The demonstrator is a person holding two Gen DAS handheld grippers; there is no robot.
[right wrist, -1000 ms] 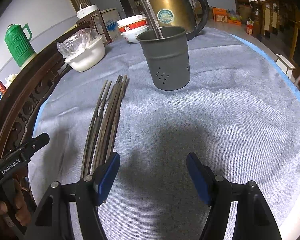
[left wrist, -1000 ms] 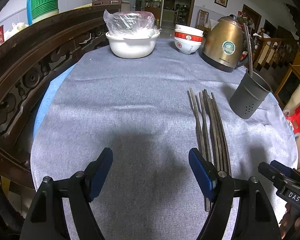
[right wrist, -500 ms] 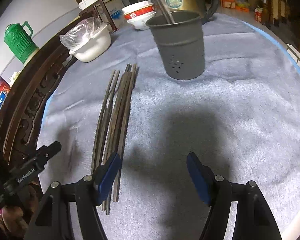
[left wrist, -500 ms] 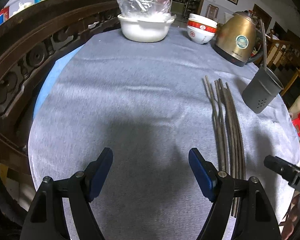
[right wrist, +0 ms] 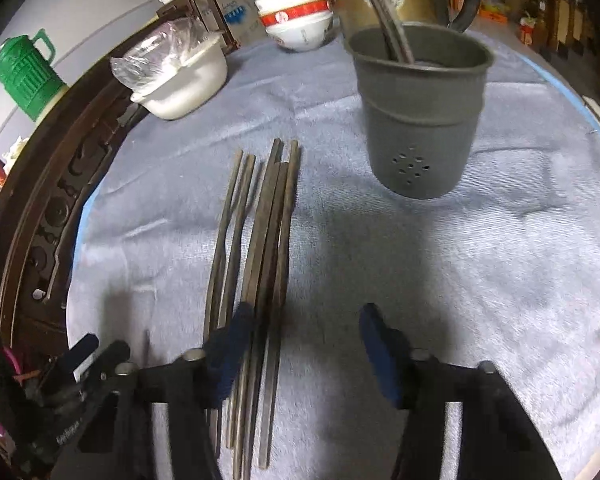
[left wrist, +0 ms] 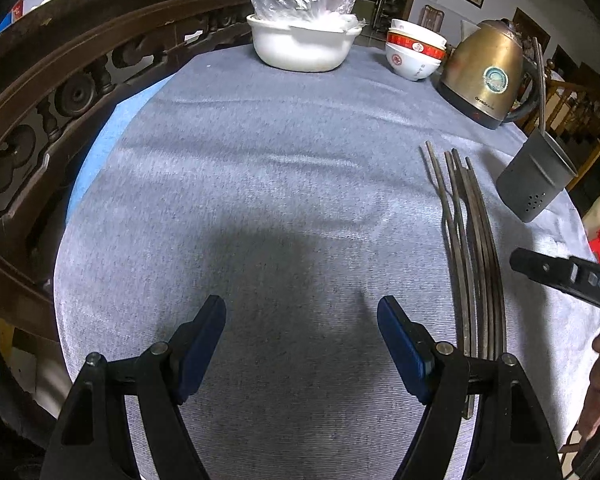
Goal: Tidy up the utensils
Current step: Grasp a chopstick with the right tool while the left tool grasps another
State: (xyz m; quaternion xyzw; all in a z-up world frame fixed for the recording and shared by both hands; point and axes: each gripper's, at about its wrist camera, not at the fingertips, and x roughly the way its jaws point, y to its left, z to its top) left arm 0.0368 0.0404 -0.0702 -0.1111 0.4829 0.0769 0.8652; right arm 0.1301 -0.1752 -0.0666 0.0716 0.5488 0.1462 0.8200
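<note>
- The chopsticks (right wrist: 260, 264) are shown lying as a loose parallel bundle on the grey cloth of the counter (right wrist: 480, 280), with their far tips near the grey perforated utensil holder (right wrist: 420, 120) but apart from it.
- One pair of chopsticks is already stood inside the holder, leaning toward the brass kettle (left wrist: 488, 76) behind it.
- The right gripper (right wrist: 304, 340) is seen over the near ends of the bundle; its jaws have just been closing, yet they remain parted, with the right-hand sticks of the bundle lying between them, under the left pad, and nothing clamped.
- The left gripper (left wrist: 302, 332) is held over bare cloth beside the bundle, its jaws released and empty.
- The step in hand is judged to be the pickup of chopsticks for transfer to the holder.
- For a sound grasp, the jaws are best centred over a few sticks only and lowered until both pads straddle them before closure.
- A grip nearer mid-length is advised, so that the sticks do not pivot or slip when lifted.
</note>
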